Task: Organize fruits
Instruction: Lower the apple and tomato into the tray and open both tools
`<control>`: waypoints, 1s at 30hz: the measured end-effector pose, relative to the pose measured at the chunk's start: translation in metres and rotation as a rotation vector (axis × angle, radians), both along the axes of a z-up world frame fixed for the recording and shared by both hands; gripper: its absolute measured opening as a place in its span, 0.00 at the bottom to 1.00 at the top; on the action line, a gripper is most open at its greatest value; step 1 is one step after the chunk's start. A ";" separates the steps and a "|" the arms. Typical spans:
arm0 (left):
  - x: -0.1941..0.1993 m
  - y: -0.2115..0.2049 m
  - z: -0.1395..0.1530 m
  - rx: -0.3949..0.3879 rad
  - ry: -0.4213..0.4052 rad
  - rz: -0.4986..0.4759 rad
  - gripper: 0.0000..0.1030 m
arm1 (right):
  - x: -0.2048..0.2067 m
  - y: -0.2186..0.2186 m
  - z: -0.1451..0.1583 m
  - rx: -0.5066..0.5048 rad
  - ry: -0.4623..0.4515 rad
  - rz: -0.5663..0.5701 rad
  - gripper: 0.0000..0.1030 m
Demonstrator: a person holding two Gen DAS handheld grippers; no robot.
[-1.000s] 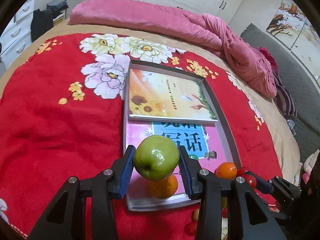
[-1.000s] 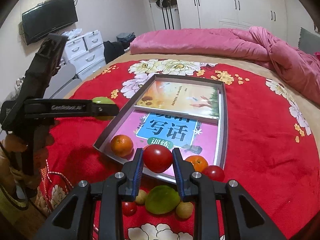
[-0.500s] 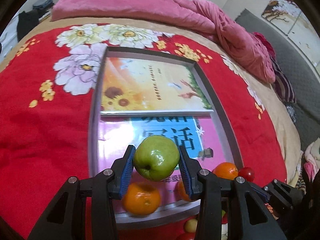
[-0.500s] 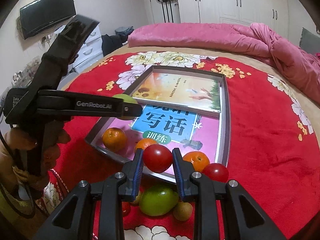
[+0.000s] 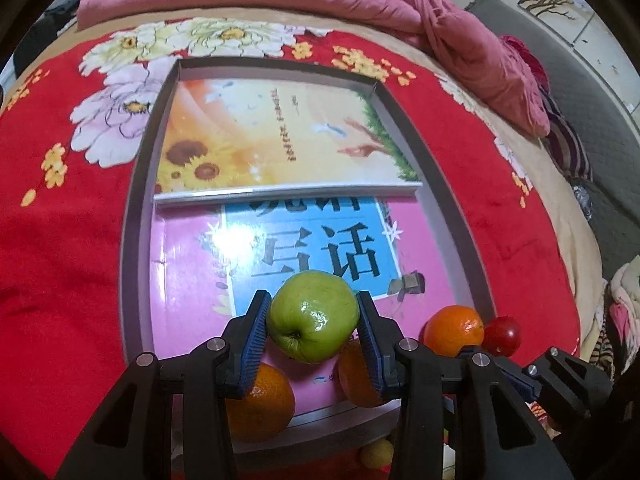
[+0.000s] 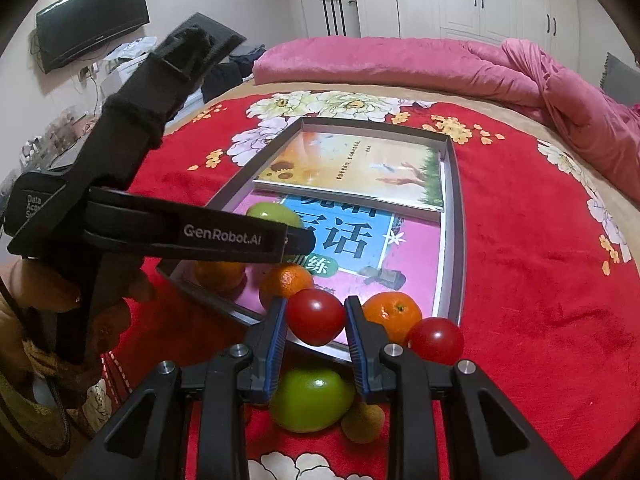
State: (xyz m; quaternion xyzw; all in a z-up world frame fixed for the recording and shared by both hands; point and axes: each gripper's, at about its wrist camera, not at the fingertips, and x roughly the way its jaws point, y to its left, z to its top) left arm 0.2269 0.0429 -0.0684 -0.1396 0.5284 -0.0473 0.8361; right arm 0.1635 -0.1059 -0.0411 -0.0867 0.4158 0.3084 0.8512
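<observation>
- Left black two-finger gripper with blue pads [image 5: 313, 326] clenched on a round glossy green apple [image 5: 313, 317], held above the near end of the shallow grey metal tray [image 5: 134, 216], over the pink-and-blue book cover.
- Right black two-finger gripper with blue pads [image 6: 316, 322] clenched on a small round red tomato [image 6: 316, 316], poised over the tray's near rim.
- Key relation: open pink cover directly below and just ahead of the apple; round orange tangerines [image 5: 260, 402] below and behind the pads on both sides, so probably a release slightly forward to avoid stacking on them. Left gripper further over the tray than the right.
- Outside the tray, on the red flowered blanket [image 6: 532, 272]: second green apple [image 6: 312, 400], second red tomato [image 6: 436, 340], small tan fruit [image 6: 362, 424].
- Against a second ago: left gripper advanced over the tray, one more tangerine revealed beneath; grip on both fruits unchanged.
</observation>
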 end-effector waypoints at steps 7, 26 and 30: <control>-0.001 -0.003 0.000 0.012 -0.002 -0.020 0.43 | 0.001 0.002 -0.003 -0.001 0.009 0.004 0.28; -0.006 -0.008 0.001 0.013 0.000 -0.043 0.43 | 0.003 0.004 -0.010 -0.011 0.020 0.001 0.28; -0.006 -0.008 0.001 0.013 0.001 -0.040 0.43 | 0.003 0.004 -0.010 -0.011 0.024 -0.005 0.29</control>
